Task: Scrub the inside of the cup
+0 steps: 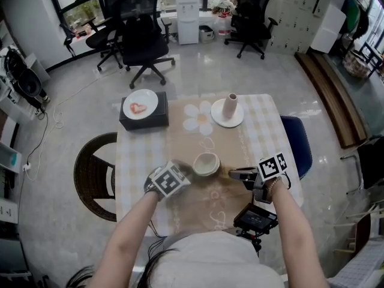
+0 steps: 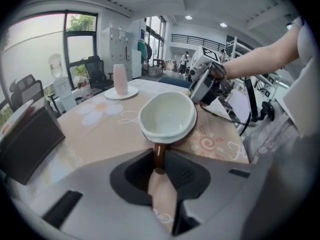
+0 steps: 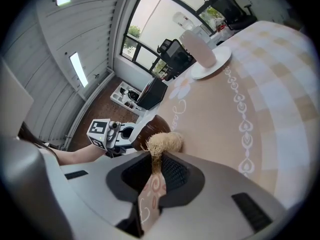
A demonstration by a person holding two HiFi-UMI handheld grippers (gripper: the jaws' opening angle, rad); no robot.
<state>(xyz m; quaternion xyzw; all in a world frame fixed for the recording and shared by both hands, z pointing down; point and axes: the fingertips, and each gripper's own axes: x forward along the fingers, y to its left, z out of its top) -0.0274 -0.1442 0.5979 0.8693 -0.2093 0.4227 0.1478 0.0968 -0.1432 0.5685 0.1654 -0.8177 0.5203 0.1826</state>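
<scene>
Both forearms reach in from the near edge of the worktop (image 1: 252, 125), claws turned toward each other. The left claw (image 2: 160, 165) is clamped narrow on the brown handle of the cup (image 2: 167, 116), which is held just above the middle of the worktop, mouth up and tipped slightly. The cup is pale and glossy inside, brown outside. The right claw (image 3: 156, 165) pinches the stalk of a straw-coloured scrubber (image 3: 162, 143), its tuft just beside the cup's outer wall.
</scene>
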